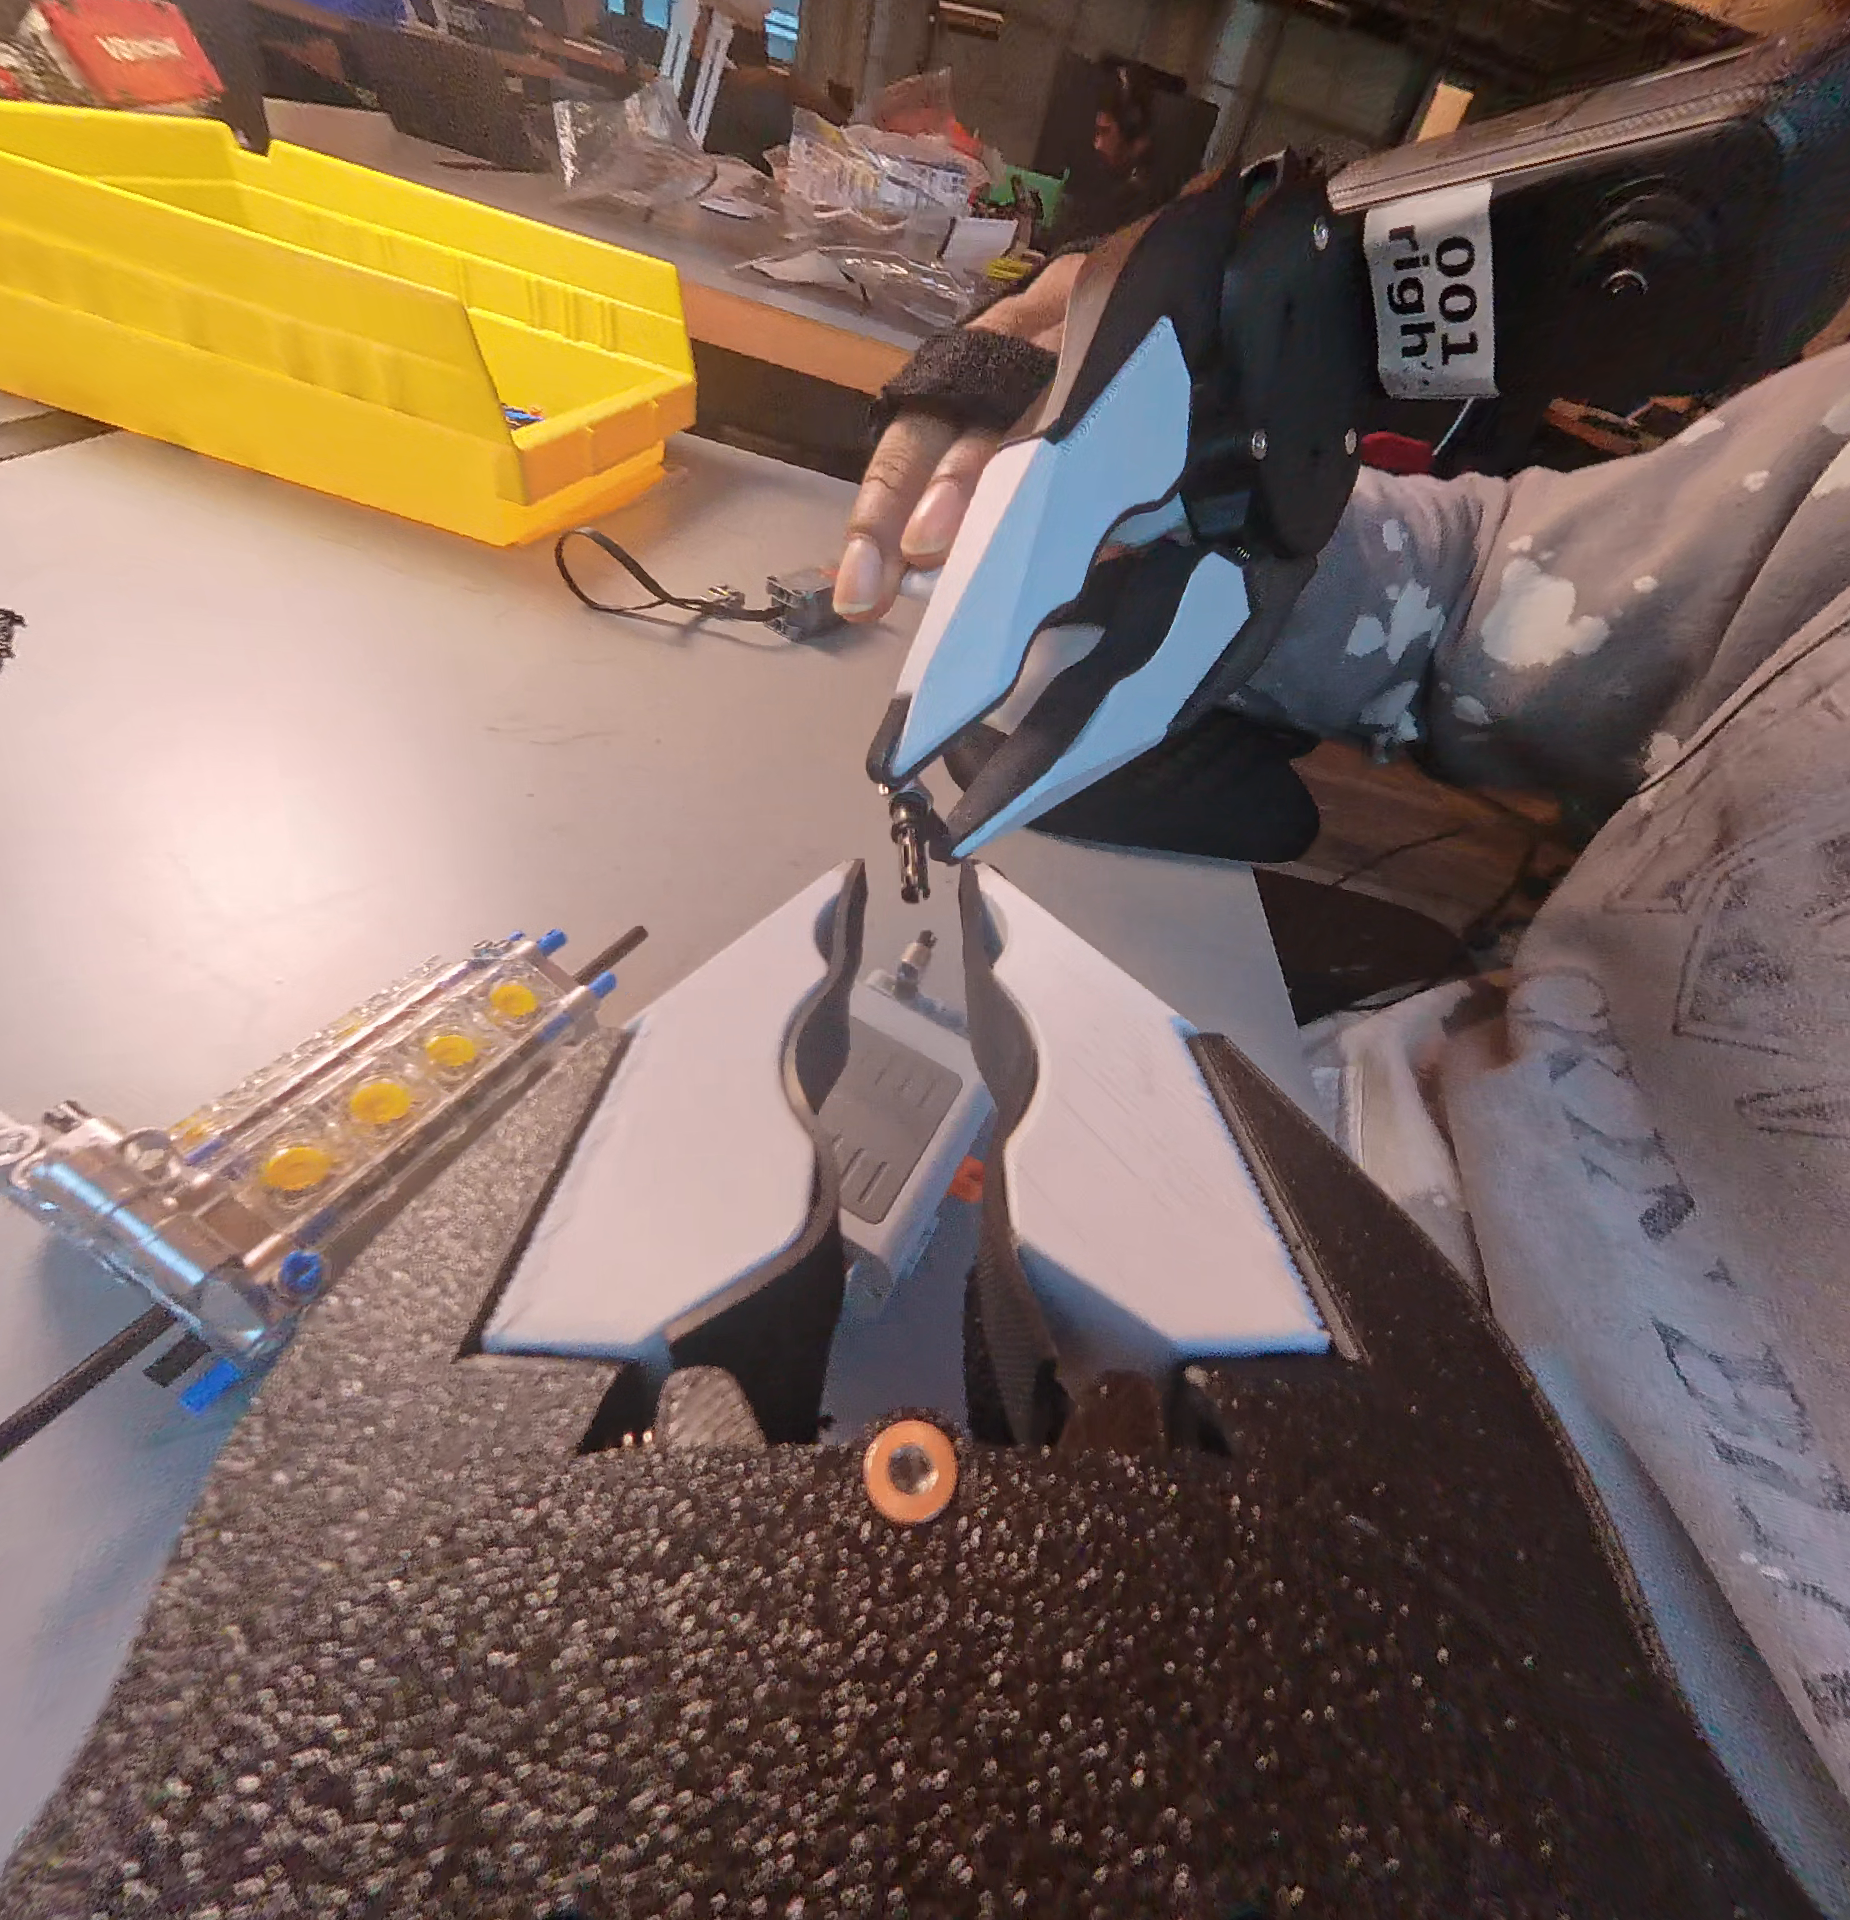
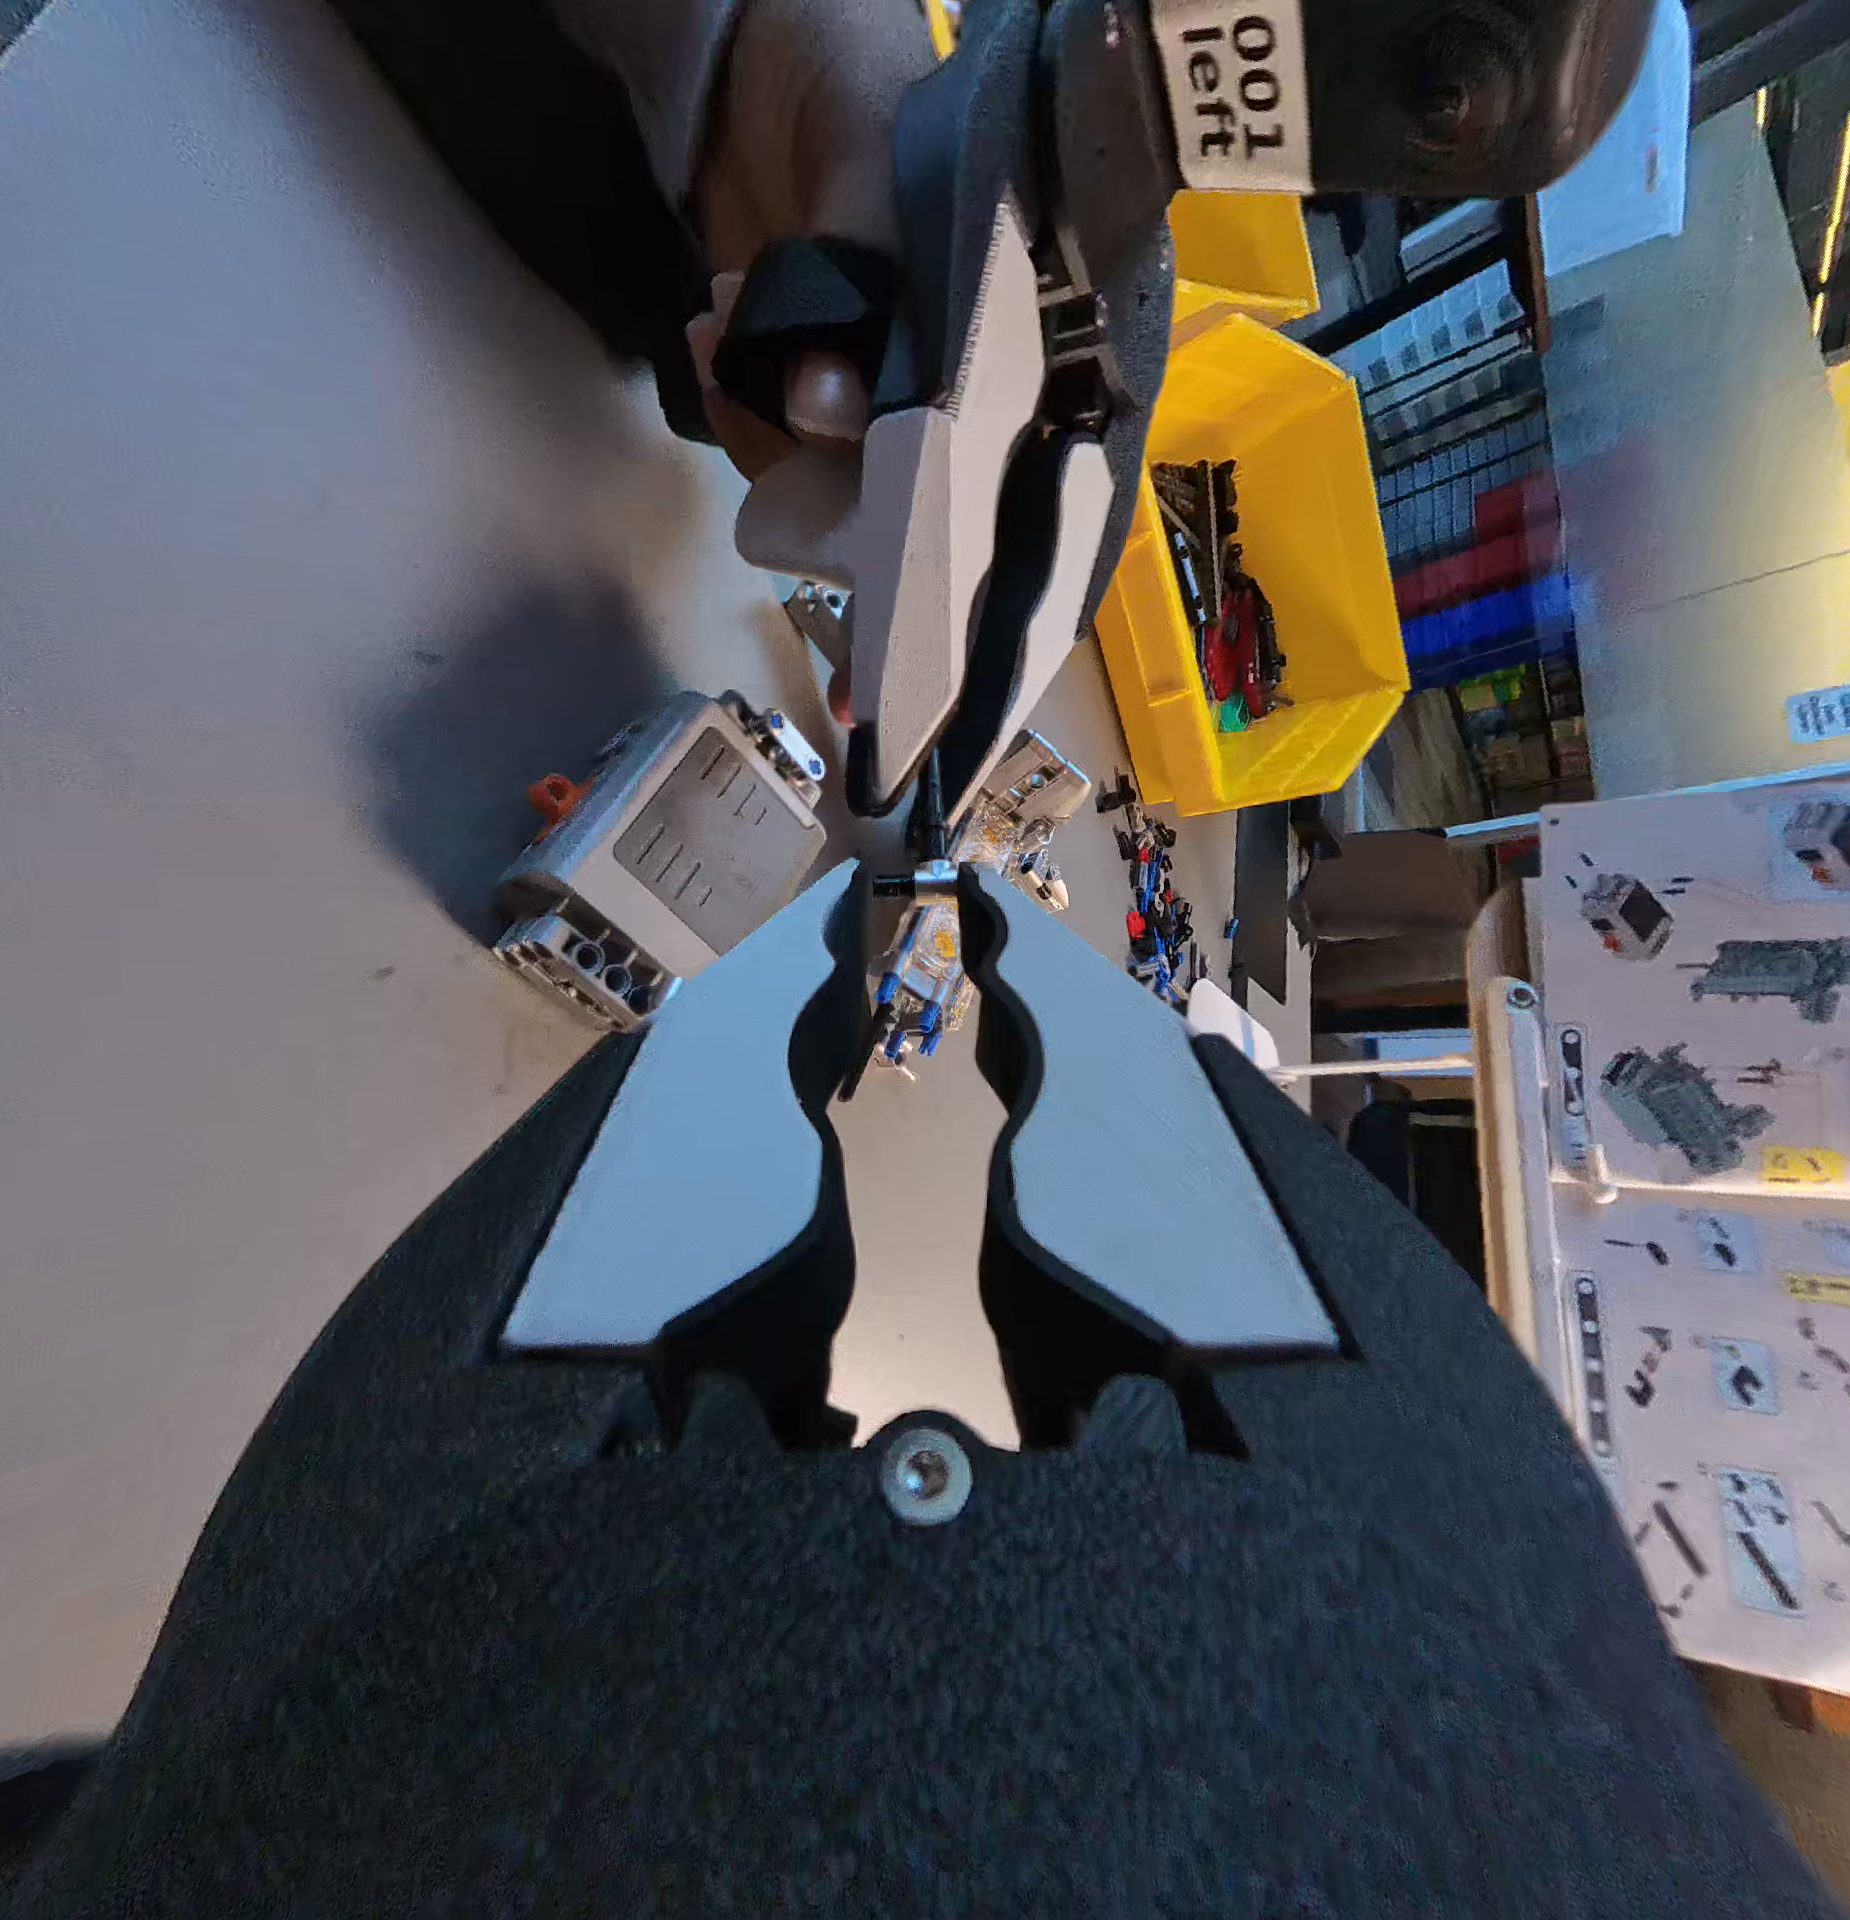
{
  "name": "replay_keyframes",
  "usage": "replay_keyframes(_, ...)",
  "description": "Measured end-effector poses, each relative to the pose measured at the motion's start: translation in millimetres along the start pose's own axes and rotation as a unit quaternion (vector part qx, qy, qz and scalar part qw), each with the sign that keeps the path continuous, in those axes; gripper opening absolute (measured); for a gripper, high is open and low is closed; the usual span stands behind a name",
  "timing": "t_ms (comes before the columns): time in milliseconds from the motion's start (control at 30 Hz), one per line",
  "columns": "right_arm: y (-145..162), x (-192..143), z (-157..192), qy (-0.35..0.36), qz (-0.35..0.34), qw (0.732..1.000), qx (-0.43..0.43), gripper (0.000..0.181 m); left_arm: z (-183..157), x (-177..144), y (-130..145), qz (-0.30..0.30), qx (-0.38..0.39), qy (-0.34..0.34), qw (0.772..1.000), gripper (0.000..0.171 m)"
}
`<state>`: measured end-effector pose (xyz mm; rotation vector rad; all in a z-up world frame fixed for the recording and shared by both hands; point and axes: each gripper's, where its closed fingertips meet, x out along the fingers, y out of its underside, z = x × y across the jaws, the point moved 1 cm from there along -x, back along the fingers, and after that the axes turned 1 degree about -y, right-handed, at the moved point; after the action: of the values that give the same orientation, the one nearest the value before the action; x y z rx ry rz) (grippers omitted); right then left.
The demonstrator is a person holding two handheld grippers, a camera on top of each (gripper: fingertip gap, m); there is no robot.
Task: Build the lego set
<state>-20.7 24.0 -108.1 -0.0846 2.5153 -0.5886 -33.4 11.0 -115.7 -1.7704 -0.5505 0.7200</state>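
left wrist view: right gripper (image 1: 926, 821) pinching a small black pin (image 1: 913, 847) above the grey table (image 1: 277, 779)
left gripper (image 1: 913, 883) sits slightly parted, holding nothing, just under that pin, with a grey battery box (image 1: 890, 1122) lying below it.

We saw a yellow bin (image 1: 401, 343) on the grey table (image 1: 277, 748) w/ a cabled connector (image 1: 796, 601) nearby, plus a pictorial instruction sheet (image 2: 1710, 1195).

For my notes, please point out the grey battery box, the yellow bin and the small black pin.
grey battery box (image 2: 708, 831): right wrist view, ribbed top face.
yellow bin (image 1: 588, 436): left wrist view, front wall.
small black pin (image 1: 913, 842): left wrist view, its shaft.
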Motion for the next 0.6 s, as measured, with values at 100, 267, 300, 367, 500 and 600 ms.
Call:
replay_keyframes(100, -2, 2, 7, -0.006, 0.015, 0.999, -0.032, 0.015, -5, 1, 2, 0.004, -0.001, 0.012, 1.0, 0.01)
replay_keyframes(267, -7, 3, 11, -0.009, 0.001, 1.0, 0.0, 0.015, -7, -1, 5, 0.02, 0.011, 0.016, 1.0, 0.005)
replay_keyframes(300, -9, 2, 9, -0.011, -0.017, 0.999, 0.041, 0.015, -8, -3, 3, 0.017, 0.022, 0.013, 1.0, 0.005)
replay_keyframes(367, -13, -2, 5, -0.03, -0.068, 0.986, 0.149, 0.016, -9, -5, -2, 0.008, 0.051, 0.004, 0.999, 0.004)
replay_keyframes(500, -21, -13, -10, -0.057, -0.161, 0.928, 0.332, 0.018, -13, -9, -13, -0.021, 0.129, -0.028, 0.991, 0.004)
replay_keyframes(600, -20, -15, -11, -0.064, -0.179, 0.907, 0.377, 0.012, -17, -11, -23, -0.048, 0.169, -0.047, 0.983, 0.005)
